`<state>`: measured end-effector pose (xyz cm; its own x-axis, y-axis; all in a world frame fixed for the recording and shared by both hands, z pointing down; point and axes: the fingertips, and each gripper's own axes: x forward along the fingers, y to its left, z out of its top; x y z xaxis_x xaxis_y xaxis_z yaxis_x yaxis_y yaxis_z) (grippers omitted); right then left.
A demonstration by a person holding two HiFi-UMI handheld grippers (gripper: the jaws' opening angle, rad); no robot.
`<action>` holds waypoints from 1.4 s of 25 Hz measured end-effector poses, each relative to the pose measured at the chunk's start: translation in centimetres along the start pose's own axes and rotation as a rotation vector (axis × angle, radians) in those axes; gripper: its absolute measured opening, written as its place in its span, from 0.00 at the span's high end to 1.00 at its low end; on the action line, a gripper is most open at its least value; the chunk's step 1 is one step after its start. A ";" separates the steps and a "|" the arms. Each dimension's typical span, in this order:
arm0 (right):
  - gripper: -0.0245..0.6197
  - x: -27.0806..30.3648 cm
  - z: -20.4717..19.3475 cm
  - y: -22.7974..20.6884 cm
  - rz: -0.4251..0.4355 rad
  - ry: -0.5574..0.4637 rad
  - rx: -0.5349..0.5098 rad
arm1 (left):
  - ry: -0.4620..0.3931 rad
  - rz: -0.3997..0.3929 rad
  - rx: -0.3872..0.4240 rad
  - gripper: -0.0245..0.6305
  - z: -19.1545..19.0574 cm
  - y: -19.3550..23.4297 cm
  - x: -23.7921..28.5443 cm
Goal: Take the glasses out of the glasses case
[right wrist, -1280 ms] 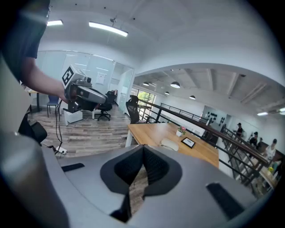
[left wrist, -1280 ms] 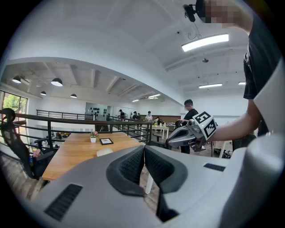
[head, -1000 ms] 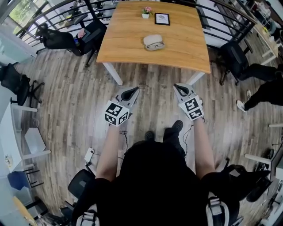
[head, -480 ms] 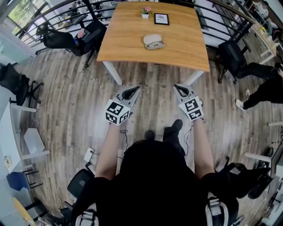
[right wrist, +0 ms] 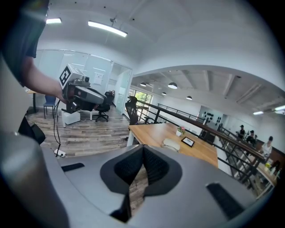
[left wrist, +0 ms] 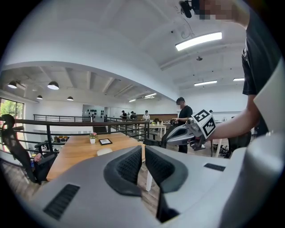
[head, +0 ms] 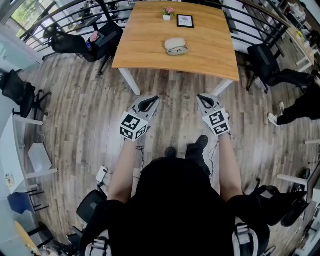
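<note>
Left gripper (head: 153, 99): jaws closed on nothing, held low ahead of the person.
Right gripper (head: 200, 98): also closed and empty, well short of the table (head: 145, 47).
Glasses case (head: 175, 46): mid-table, seemingly open, glasses (head: 178, 50) inside.
Approach: step closer first, then open one gripper, steady the case with the other, and pinch the frame — never the lenses.

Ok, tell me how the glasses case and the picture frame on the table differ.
The glasses case is pale and rounded; the picture frame is dark-edged and rectangular. The glasses case lies near the middle of the table; the picture frame sits at the far edge beside a small flower pot. Both rest on the table.
</note>
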<state>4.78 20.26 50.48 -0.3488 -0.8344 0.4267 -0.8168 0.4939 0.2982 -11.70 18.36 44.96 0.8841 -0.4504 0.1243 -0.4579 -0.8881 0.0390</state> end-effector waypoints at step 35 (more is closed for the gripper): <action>0.63 0.8 -1.8 -5.9 0.018 -0.055 0.050 | 0.006 -0.034 -0.023 0.63 0.0 0.1 6.7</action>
<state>10.16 17.09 50.57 -0.3874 -0.8382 0.3839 -0.8315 0.4975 0.2471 -5.81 15.21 45.76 0.8988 -0.4192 0.1286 -0.4295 -0.9007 0.0659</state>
